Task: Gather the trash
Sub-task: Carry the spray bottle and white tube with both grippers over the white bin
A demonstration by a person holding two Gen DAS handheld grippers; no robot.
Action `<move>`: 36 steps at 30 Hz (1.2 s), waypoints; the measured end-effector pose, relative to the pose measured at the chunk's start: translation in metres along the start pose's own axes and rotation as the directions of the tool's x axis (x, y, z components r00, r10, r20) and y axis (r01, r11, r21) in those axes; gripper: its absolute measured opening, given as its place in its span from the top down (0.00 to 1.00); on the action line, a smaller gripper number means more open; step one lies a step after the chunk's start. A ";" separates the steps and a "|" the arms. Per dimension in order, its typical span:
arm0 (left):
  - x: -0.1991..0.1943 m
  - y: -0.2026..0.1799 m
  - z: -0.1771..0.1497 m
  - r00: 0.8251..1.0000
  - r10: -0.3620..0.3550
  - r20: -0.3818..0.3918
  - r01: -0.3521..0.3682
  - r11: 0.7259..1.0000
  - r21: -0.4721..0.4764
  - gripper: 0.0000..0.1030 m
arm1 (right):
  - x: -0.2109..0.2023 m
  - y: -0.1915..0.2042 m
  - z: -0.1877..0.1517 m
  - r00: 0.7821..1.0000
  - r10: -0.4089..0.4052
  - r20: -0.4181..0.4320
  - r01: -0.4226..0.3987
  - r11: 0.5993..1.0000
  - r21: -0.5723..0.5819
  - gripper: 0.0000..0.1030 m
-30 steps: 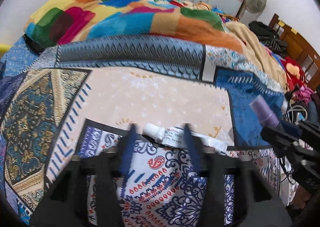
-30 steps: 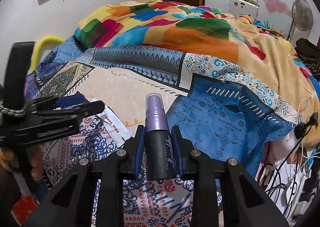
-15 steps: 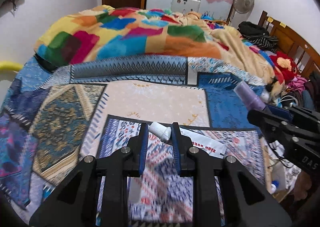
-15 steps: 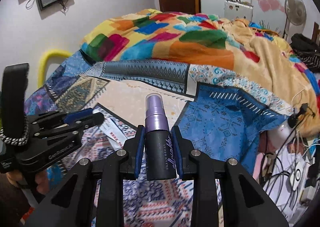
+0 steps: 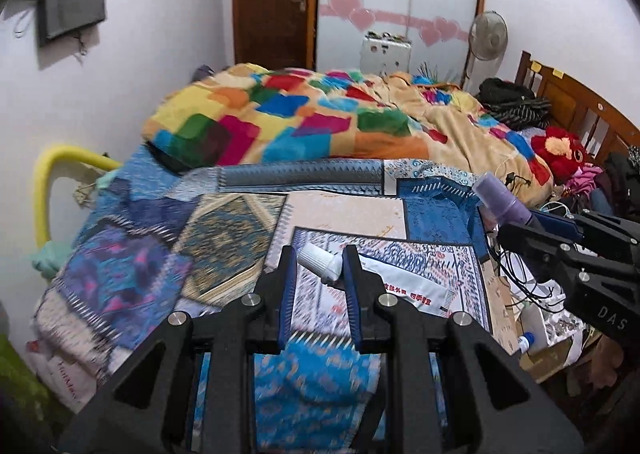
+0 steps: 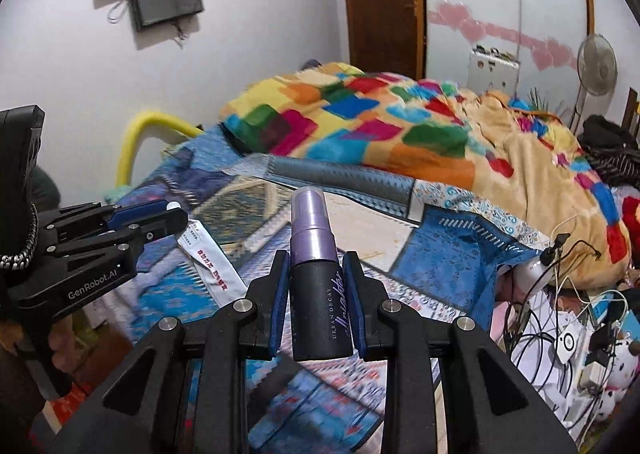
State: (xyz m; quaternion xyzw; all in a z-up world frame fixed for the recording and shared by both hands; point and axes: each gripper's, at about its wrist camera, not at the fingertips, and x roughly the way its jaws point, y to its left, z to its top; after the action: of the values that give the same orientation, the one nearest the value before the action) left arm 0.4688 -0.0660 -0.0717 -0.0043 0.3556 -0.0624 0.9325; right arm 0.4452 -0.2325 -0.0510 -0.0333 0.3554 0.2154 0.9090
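Note:
My left gripper (image 5: 318, 274) is shut on a white squeeze tube (image 5: 324, 264) near its cap, and holds it lifted above the patterned bedspread; the tube's flat printed end (image 5: 416, 294) hangs to the right. The tube also shows in the right wrist view (image 6: 208, 258) beside the left gripper (image 6: 160, 219). My right gripper (image 6: 316, 294) is shut on a black spray bottle with a purple cap (image 6: 316, 294), held upright. That bottle shows in the left wrist view (image 5: 500, 201) at the right, in the right gripper (image 5: 532, 230).
A bed with a patchwork bedspread (image 5: 240, 221) and a colourful blanket (image 5: 320, 117) fills the middle. Cables and clutter (image 6: 568, 334) lie at the right of the bed. A yellow rail (image 5: 44, 193) stands at the left wall. A fan (image 5: 488, 37) and a wardrobe stand behind.
My left gripper closed on the tube and raised it off the bedspread. Both grippers have pulled back and up from the bed, so more of the room shows.

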 end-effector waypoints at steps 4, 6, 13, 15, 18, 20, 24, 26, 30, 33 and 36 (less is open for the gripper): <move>-0.046 0.012 -0.022 0.999 0.031 0.019 -0.030 0.999 -0.030 0.79 | -0.031 0.032 -0.005 0.999 0.034 0.034 -0.033 0.999 -0.030 0.76; -0.070 0.021 -0.035 0.999 0.043 0.027 -0.041 0.998 -0.057 0.79 | -0.043 0.046 -0.008 0.998 0.053 0.046 -0.051 0.998 -0.041 0.76; -0.138 0.055 -0.076 0.993 0.101 0.052 -0.094 0.988 -0.125 0.79 | -0.069 0.093 -0.022 0.991 0.123 0.054 -0.118 0.990 -0.075 0.76; -0.157 0.068 -0.088 0.991 0.120 0.057 -0.110 0.983 -0.149 0.79 | -0.073 0.108 -0.027 0.989 0.143 0.048 -0.138 0.986 -0.090 0.76; -0.180 0.089 -0.107 0.985 0.160 0.058 -0.146 0.972 -0.185 0.79 | -0.074 0.130 -0.036 0.985 0.167 0.033 -0.162 0.980 -0.112 0.76; -0.194 0.105 -0.120 0.981 0.185 0.059 -0.169 0.963 -0.211 0.79 | -0.073 0.145 -0.041 0.983 0.184 0.019 -0.181 0.976 -0.126 0.76; -0.217 0.132 -0.144 0.973 0.226 0.050 -0.207 0.946 -0.248 0.79 | -0.069 0.177 -0.053 0.975 0.220 -0.014 -0.220 0.964 -0.149 0.76; -0.226 0.143 -0.156 0.967 0.253 0.042 -0.234 0.937 -0.259 0.79 | -0.066 0.189 -0.061 0.969 0.243 -0.036 -0.246 0.958 -0.146 0.76; -0.239 0.169 -0.180 0.957 0.291 0.014 -0.274 0.915 -0.295 0.79 | -0.052 0.218 -0.076 0.956 0.277 -0.090 -0.289 0.946 -0.151 0.76; -0.246 0.186 -0.199 0.950 0.312 -0.014 -0.300 0.898 -0.321 0.79 | -0.042 0.241 -0.088 0.948 0.289 -0.137 -0.310 0.935 -0.173 0.76; -0.246 0.201 -0.219 0.944 0.327 -0.049 -0.324 0.885 -0.334 0.79 | -0.031 0.263 -0.102 0.935 0.300 -0.189 -0.335 0.922 -0.193 0.76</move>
State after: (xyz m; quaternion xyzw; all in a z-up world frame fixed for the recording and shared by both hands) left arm 0.1642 0.1709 -0.0827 -0.1045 0.3524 0.1568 0.9167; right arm 0.2513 -0.0279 -0.0815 -0.0933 0.3995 0.3955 0.8218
